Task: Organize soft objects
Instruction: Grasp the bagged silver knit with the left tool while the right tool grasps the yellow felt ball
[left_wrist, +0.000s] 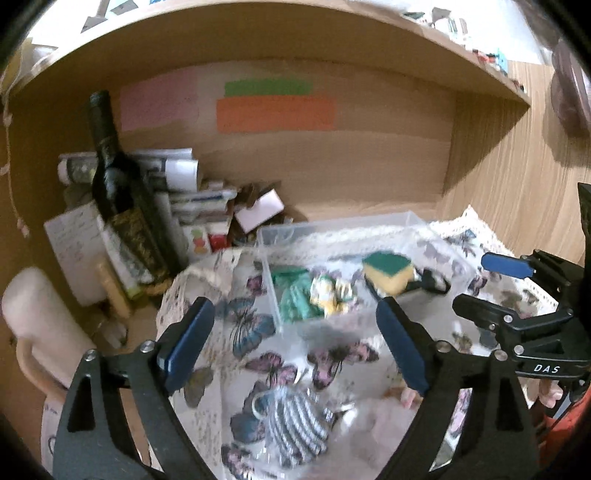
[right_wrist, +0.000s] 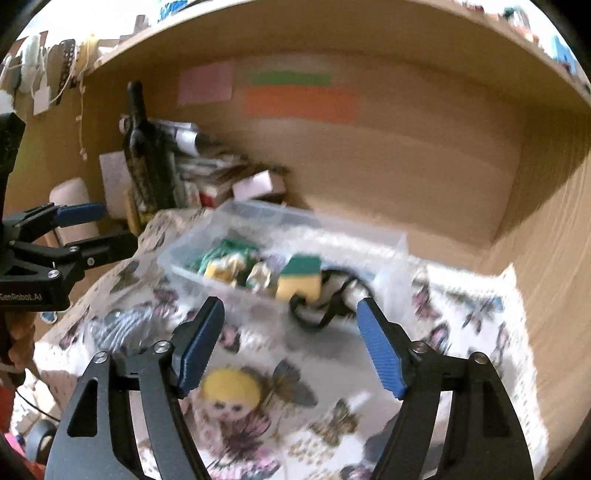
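A clear plastic bin stands on a butterfly-print cloth. It holds green and yellow soft items, a yellow-green sponge and a black-and-white item. A blue-white striped knitted item lies on the cloth below my open, empty left gripper. A yellow-haired doll lies between the fingers of my open, empty right gripper. Each gripper also shows in the other view: the right gripper and the left gripper.
A dark wine bottle, stacked papers and boxes and a white roll stand at the back left of the wooden alcove. Coloured paper notes hang on the back wall. A shelf runs overhead.
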